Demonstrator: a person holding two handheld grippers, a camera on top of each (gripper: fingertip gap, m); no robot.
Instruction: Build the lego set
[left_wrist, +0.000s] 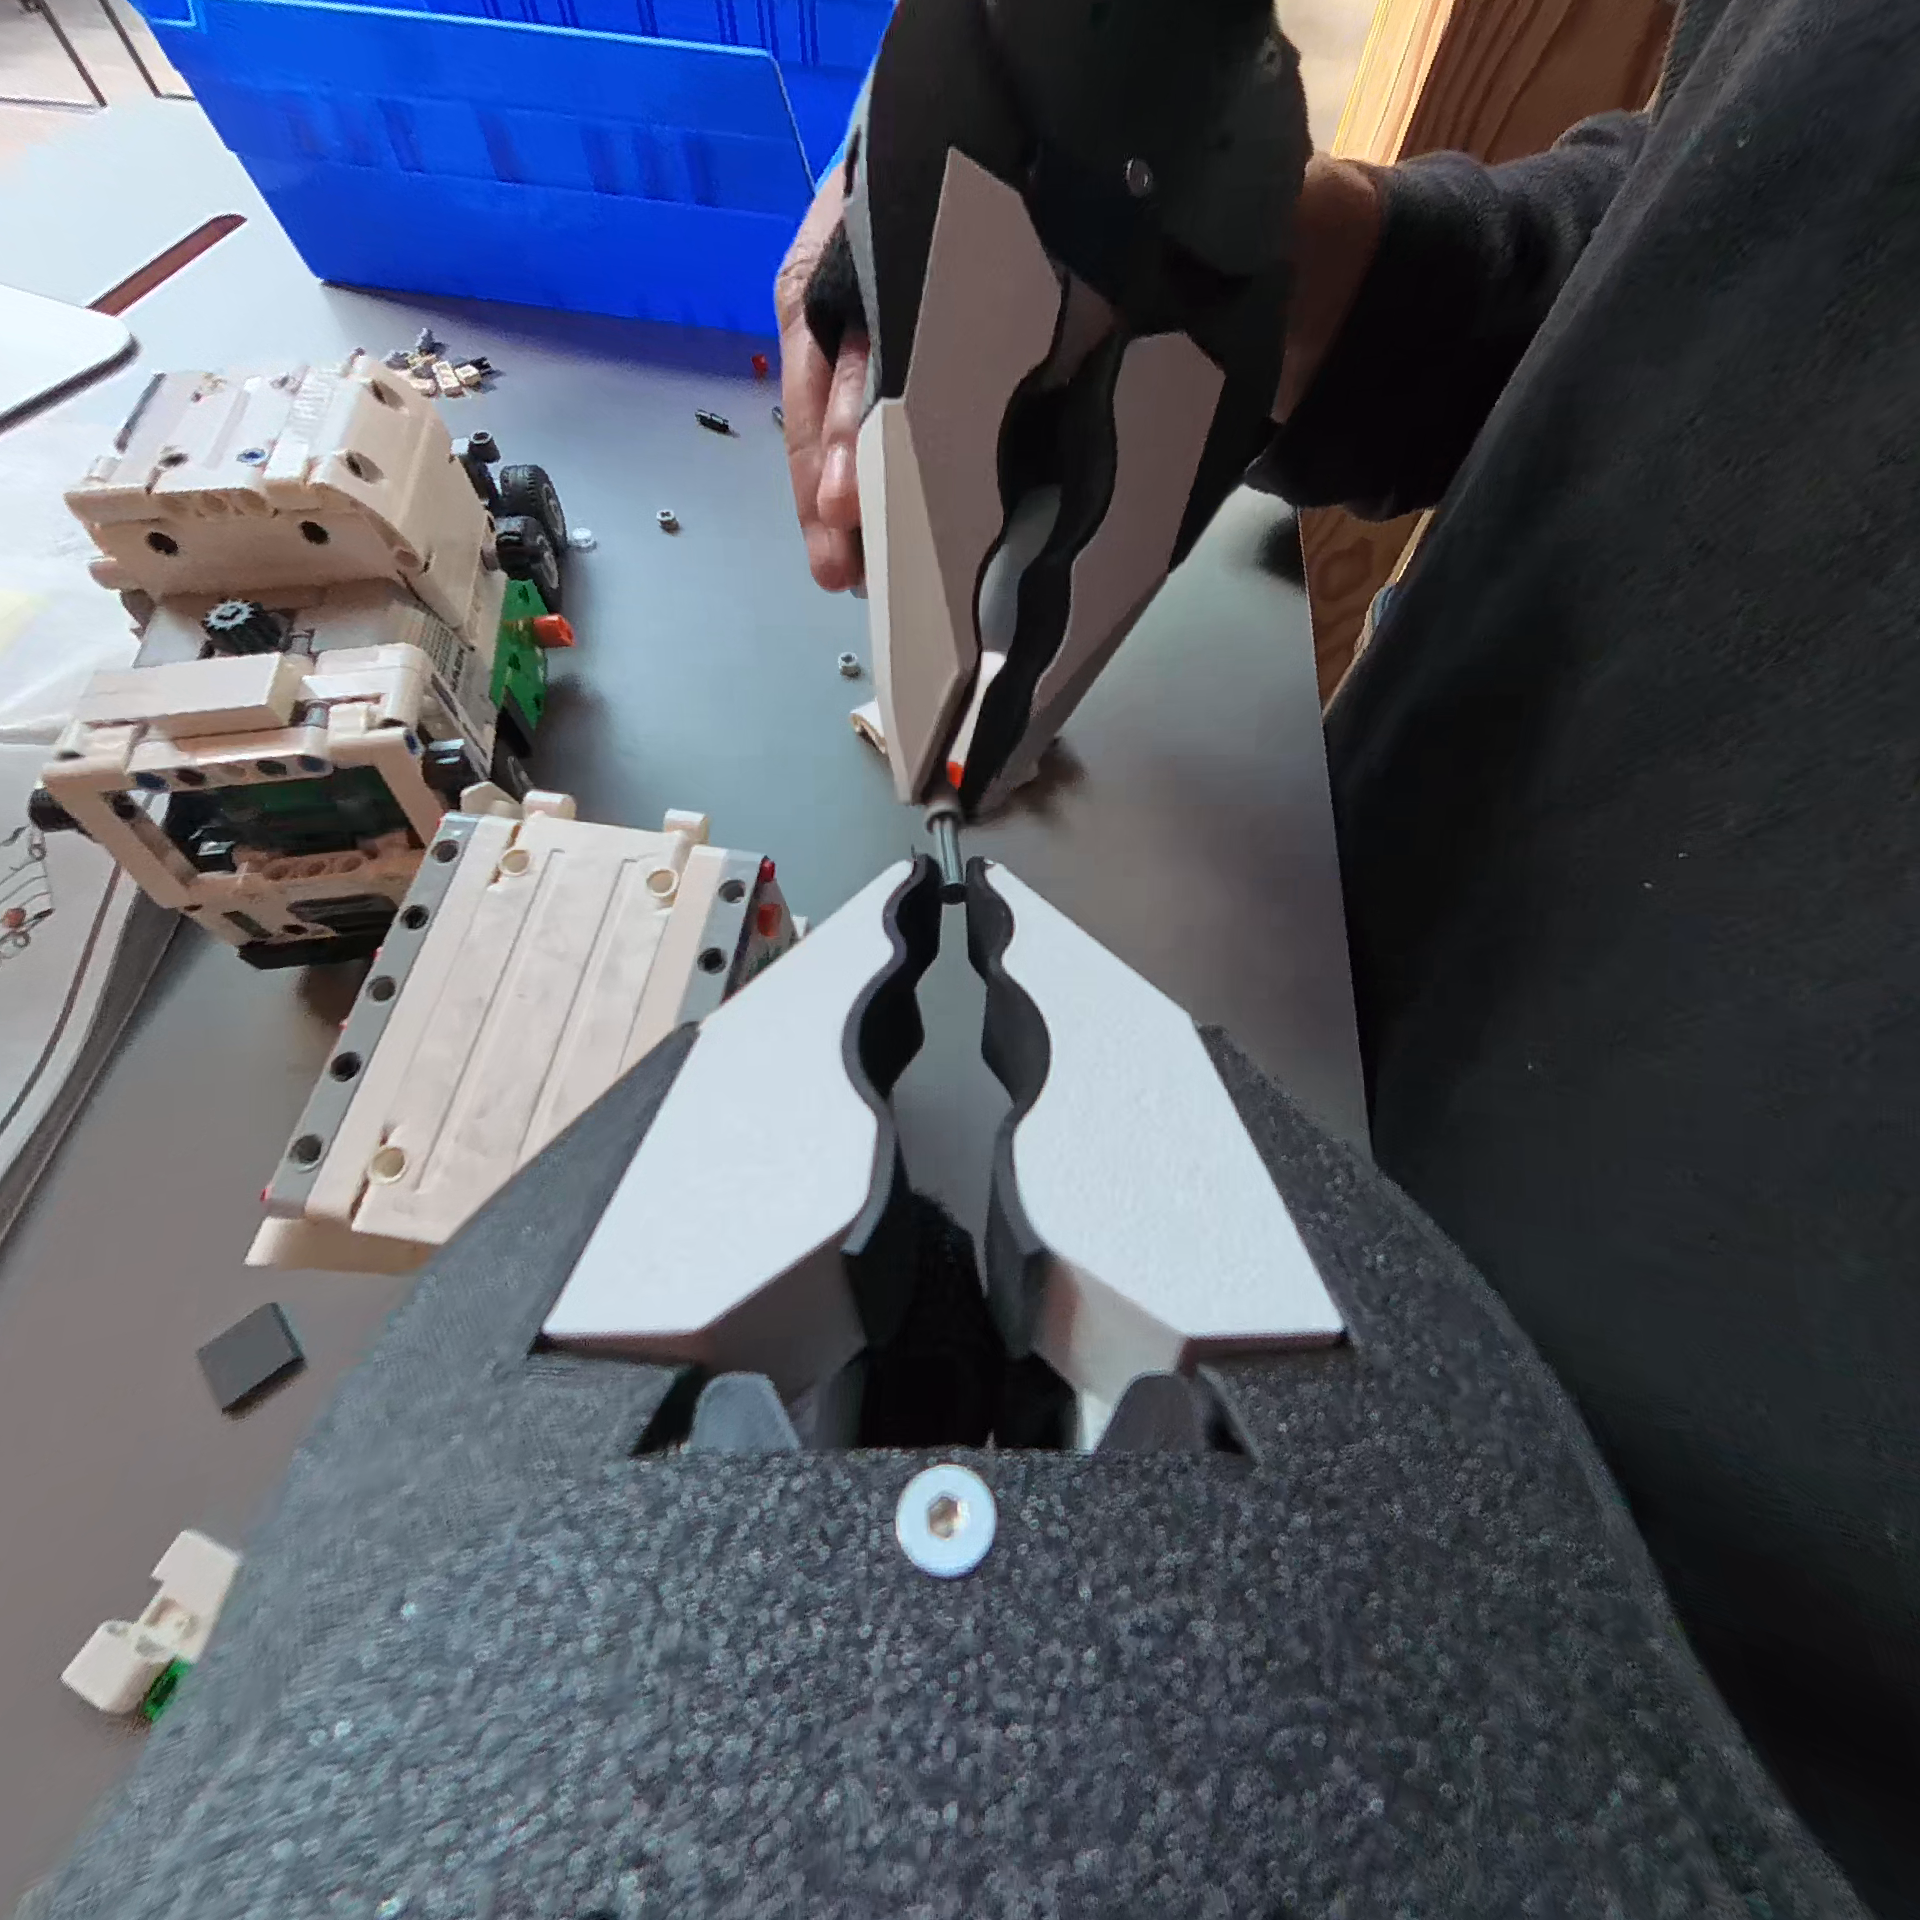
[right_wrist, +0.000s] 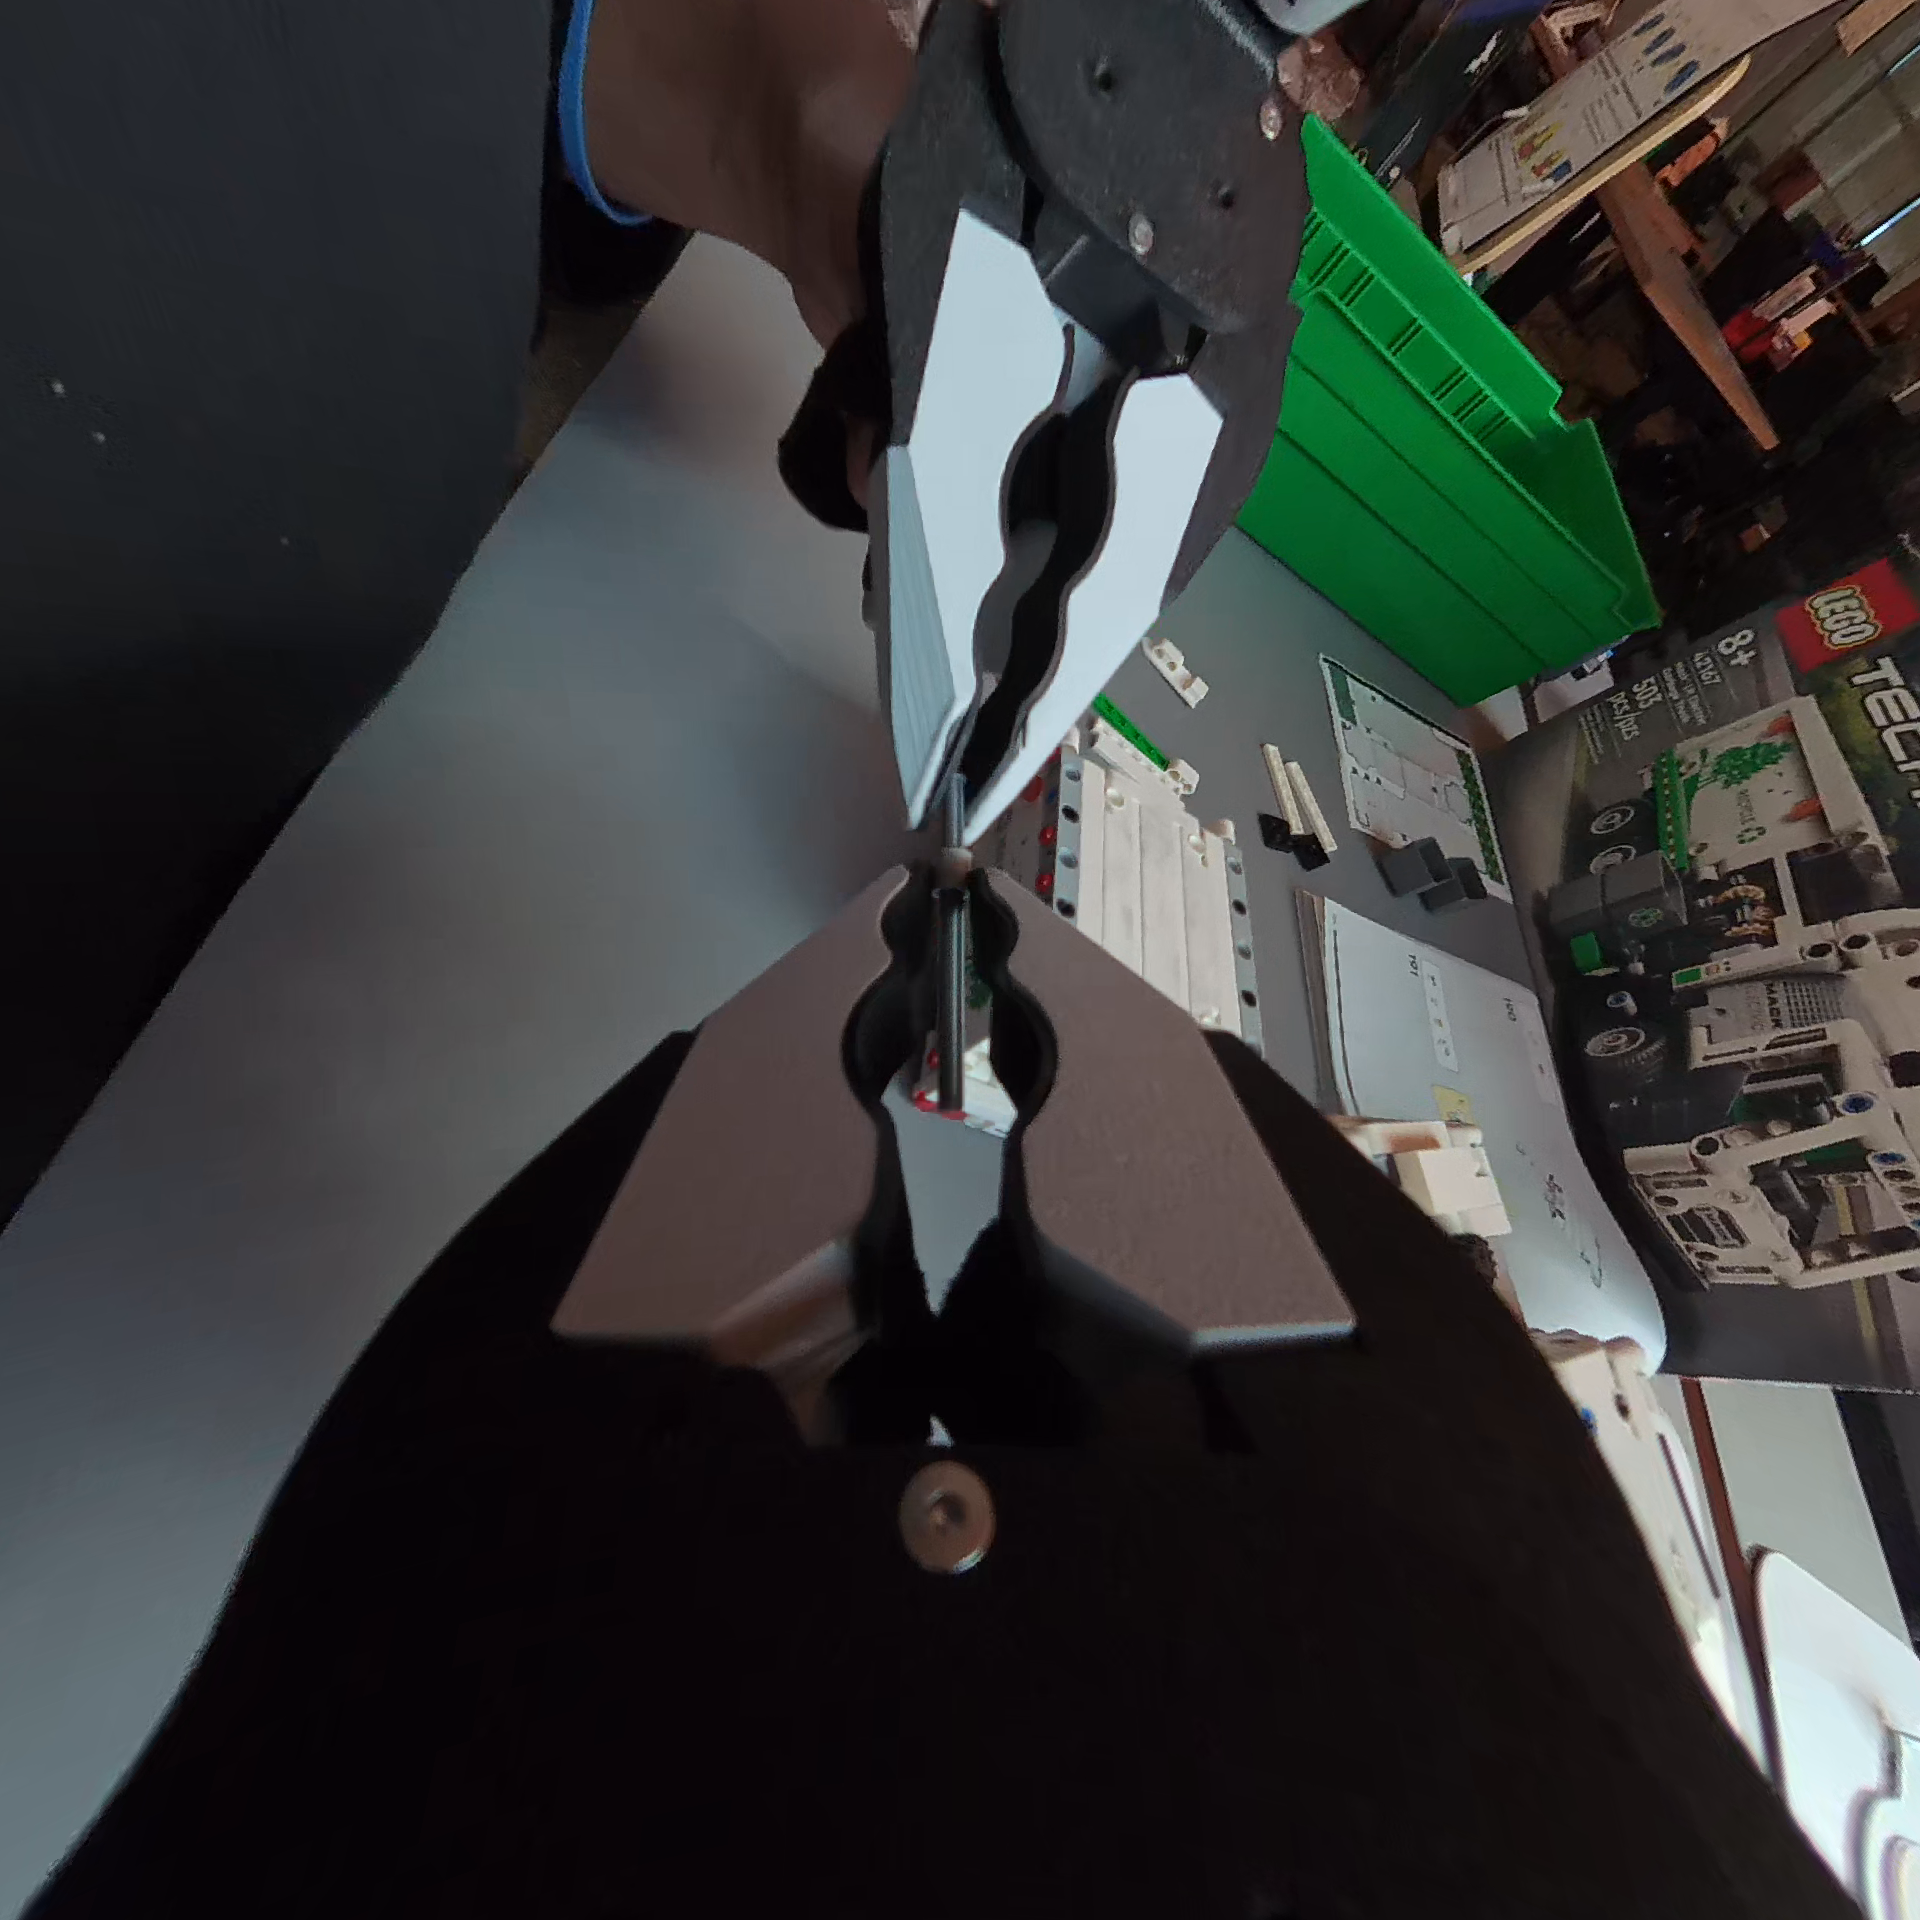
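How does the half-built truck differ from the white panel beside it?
The truck is bulky, with wheels and green parts. The panel is flat, with grey holed strips along its edges. Both are mostly cream and rest on the dark table.

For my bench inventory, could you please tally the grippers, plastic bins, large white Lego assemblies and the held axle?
Grippers: 2 (left gripper, right gripper)
Plastic bins: 2 (blue bin, green bin)
White assemblies: 2 (truck, panel)
Dark axle: 1
Total: 7
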